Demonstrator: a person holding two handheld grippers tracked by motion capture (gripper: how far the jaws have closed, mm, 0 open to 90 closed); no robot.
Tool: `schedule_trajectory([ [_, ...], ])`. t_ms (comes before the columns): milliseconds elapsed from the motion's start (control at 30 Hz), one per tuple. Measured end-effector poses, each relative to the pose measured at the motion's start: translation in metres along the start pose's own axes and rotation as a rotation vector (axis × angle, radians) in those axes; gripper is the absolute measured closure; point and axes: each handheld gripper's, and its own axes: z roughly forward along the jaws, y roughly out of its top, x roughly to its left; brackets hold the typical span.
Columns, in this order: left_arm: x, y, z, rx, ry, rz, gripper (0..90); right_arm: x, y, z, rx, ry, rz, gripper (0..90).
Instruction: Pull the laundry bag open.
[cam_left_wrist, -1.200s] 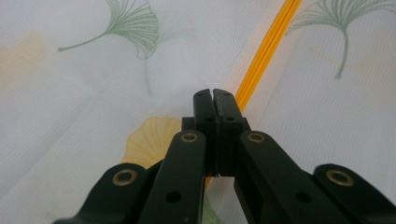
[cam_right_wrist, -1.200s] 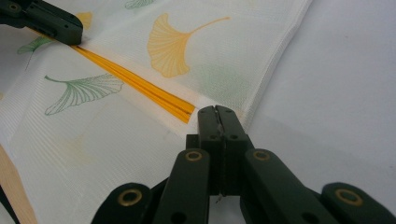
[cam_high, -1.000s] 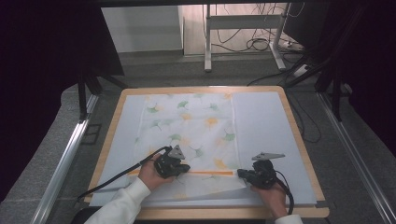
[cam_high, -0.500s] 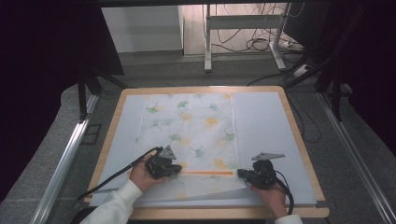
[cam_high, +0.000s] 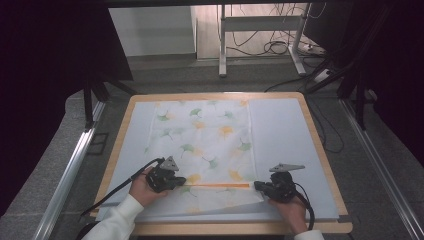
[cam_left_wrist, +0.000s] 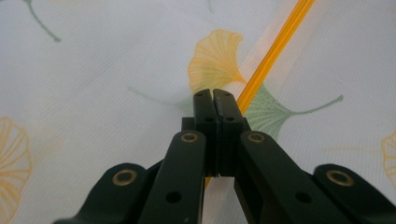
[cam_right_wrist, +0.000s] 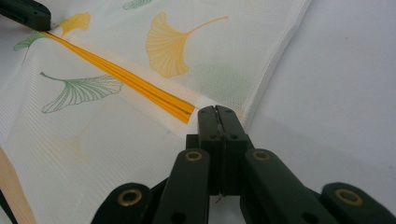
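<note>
The jaws of the left gripper (cam_left_wrist: 213, 95) and right gripper (cam_right_wrist: 217, 112) are pressed together, each pinching the cloth (cam_high: 210, 135) at an end of its orange stripe (cam_high: 217, 185). From above, the cloth is seen spread across the table (cam_high: 310, 125), its near edge folded over between them.
</note>
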Motion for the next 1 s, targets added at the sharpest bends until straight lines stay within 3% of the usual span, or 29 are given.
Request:
schedule_trajectory([
  [1000, 0.015, -0.027, -0.021, -0.004, 0.041, -0.058, 90.0, 0.000, 0.000, 0.000, 0.001, -0.003, -0.007, 89.4],
])
